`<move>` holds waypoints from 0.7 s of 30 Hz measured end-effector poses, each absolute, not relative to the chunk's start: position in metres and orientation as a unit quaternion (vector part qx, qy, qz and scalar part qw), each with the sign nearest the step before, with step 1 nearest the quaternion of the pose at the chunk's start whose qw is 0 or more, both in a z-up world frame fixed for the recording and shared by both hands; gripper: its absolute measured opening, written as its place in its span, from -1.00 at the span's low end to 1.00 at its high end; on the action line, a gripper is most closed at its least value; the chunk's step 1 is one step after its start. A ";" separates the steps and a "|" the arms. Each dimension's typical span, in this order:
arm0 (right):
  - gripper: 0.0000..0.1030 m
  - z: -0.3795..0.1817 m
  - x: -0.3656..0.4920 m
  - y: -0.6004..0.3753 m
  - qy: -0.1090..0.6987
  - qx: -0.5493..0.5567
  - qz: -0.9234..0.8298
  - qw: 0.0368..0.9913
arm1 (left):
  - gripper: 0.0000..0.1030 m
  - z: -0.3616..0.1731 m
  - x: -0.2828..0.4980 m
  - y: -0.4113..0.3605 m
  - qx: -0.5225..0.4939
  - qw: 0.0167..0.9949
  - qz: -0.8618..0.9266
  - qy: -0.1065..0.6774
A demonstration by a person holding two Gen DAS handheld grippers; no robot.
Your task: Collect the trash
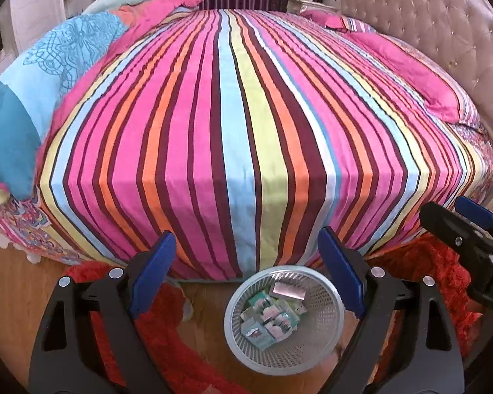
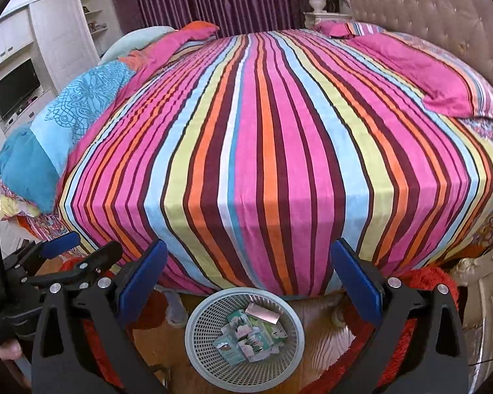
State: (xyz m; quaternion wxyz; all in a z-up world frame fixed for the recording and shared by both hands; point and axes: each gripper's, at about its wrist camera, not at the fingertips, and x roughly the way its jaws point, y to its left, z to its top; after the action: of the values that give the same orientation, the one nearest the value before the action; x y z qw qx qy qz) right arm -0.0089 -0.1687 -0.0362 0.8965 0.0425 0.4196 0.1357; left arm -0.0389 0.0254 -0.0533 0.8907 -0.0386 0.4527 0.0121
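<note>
A round pale mesh waste basket (image 1: 325, 338) stands on the wooden floor at the foot of the bed; it also shows in the right wrist view (image 2: 207, 358). Several pale green and pink wrappers (image 1: 269, 320) and a pink card lie inside it (image 2: 249, 336). My left gripper (image 1: 246, 246) is open and empty above the basket. My right gripper (image 2: 248, 256) is open and empty above it too. The right gripper shows at the right edge of the left wrist view (image 1: 463, 220), and the left gripper at the left edge of the right wrist view (image 2: 79, 246).
A bed with a striped multicoloured cover (image 1: 246, 115) fills the view ahead. Blue pillows (image 1: 49, 75) lie at its left, pink pillows (image 1: 420, 75) at its right by a tufted headboard (image 1: 443, 23). A red shaggy rug (image 1: 427, 272) lies around the basket.
</note>
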 end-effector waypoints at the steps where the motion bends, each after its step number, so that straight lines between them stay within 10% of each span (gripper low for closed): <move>1: 0.85 -0.034 -0.010 -0.169 0.418 0.041 0.136 0.897 | 0.66 -0.050 -0.039 0.026 -0.041 0.892 0.010 0.450; 21: 0.85 0.012 0.000 -0.176 0.368 0.048 0.122 0.921 | 0.66 0.007 -0.023 0.028 -0.050 0.916 0.022 0.398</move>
State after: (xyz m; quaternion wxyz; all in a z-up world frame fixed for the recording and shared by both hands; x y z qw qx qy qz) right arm 0.0001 -0.1759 0.0116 0.9207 0.0480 0.3677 0.1220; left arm -0.0233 0.0284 0.0074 0.9158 -0.0504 0.3980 0.0218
